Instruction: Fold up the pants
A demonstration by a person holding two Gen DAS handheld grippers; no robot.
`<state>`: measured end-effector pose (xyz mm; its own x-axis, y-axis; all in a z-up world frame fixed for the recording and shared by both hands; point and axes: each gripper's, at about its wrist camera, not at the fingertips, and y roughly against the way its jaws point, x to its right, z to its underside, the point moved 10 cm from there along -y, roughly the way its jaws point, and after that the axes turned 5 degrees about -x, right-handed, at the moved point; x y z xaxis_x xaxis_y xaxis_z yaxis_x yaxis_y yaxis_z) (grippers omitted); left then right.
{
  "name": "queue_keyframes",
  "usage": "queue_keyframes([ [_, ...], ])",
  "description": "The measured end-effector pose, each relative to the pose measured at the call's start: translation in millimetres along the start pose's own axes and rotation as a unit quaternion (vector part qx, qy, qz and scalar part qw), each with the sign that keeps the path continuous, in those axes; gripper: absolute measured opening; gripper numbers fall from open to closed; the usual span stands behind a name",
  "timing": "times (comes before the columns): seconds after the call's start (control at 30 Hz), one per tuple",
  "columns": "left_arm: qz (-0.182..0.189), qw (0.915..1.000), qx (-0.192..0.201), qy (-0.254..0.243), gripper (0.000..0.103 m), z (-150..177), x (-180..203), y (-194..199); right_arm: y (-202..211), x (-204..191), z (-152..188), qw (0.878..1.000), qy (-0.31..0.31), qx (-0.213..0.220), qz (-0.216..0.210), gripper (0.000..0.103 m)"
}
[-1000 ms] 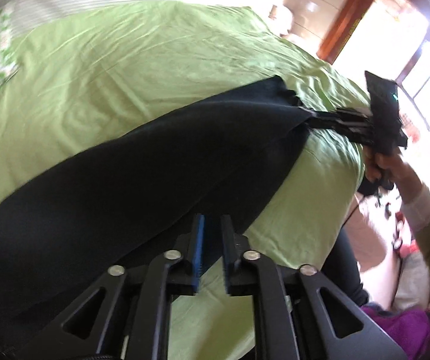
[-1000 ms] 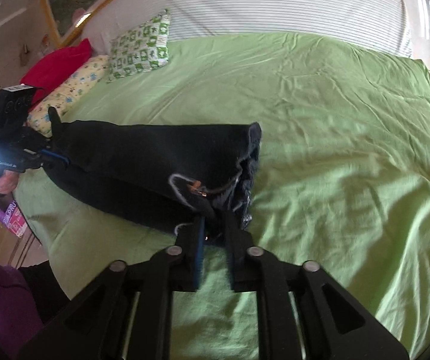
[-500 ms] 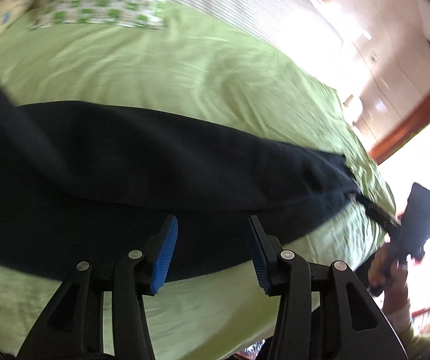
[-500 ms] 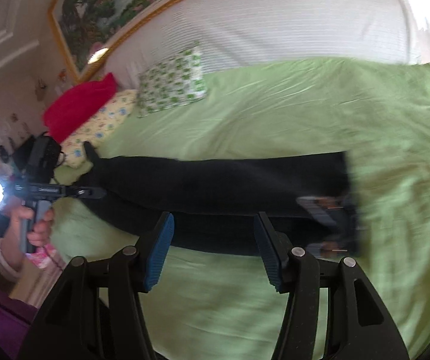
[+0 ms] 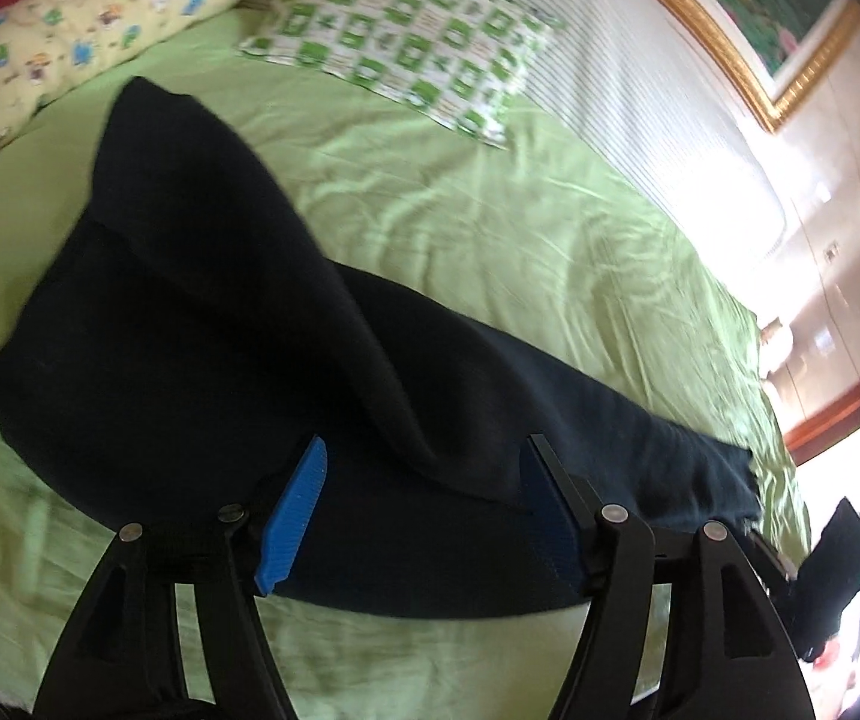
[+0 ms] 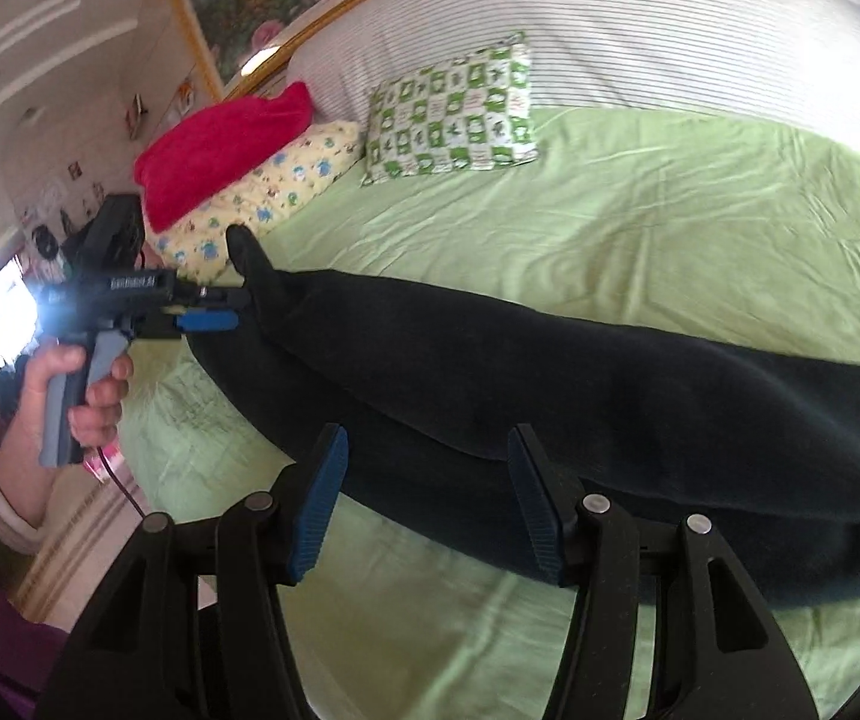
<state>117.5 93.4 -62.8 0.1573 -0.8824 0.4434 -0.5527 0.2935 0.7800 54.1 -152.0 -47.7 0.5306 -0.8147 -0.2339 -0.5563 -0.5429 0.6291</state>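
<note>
Black pants (image 6: 550,396) lie stretched lengthwise on the green bedsheet (image 6: 640,222), both released — left gripper (image 5: 424,516) jaws just opened wide, right gripper (image 6: 430,504) jaws apart, nothing clamped — next regrip both ends squarely, fold evenly, avoid bunching.

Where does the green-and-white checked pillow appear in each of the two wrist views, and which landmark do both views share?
Left wrist view: the green-and-white checked pillow lies at top centre, beyond the dark pants.
Right wrist view: the same pillow sits above centre, against the striped headboard.
Shared landmark: the yellow printed pillow lies just left of it in both views, on the green sheet.
</note>
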Motion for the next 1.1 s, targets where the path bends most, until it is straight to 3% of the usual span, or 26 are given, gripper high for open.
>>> queue_keyframes([
  [0.43, -0.026, 0.9971, 0.025, 0.067, 0.071, -41, -38, -5, -72, -48, -14, 0.99, 0.113, -0.049, 0.062, 0.057],
  [0.7, -0.037, 0.9938, 0.039, 0.098, 0.071, -56, -55, -13, -117, -48, -12, 0.967, 0.191, -0.093, 0.141, 0.057],
  [0.8, -0.045, 0.9915, 0.049, 0.112, 0.061, -57, -68, -16, -123, -38, -13, 0.966, 0.18, -0.101, 0.153, 0.051],
  [0.87, -0.038, 0.9908, 0.047, 0.121, 0.048, -56, -75, -19, -122, -32, -15, 0.97, 0.163, -0.099, 0.15, 0.038],
  [0.93, -0.025, 0.9902, 0.041, 0.131, 0.027, -55, -80, -22, -120, -26, -20, 0.975, 0.144, -0.094, 0.142, 0.022],
  [0.97, -0.023, 0.9901, 0.041, 0.132, 0.024, -54, -82, -22, -119, -25, -22, 0.977, 0.135, -0.09, 0.137, 0.018],
  [1.03, -0.022, 0.9903, 0.045, 0.13, 0.012, -53, -85, -20, -115, -23, -26, 0.982, 0.117, -0.081, 0.124, 0.014],
  [1.1, -0.015, 0.9905, 0.054, 0.126, 0.011, -52, -84, -15, -108, -24, -29, 0.986, 0.106, -0.072, 0.11, 0.013],
])
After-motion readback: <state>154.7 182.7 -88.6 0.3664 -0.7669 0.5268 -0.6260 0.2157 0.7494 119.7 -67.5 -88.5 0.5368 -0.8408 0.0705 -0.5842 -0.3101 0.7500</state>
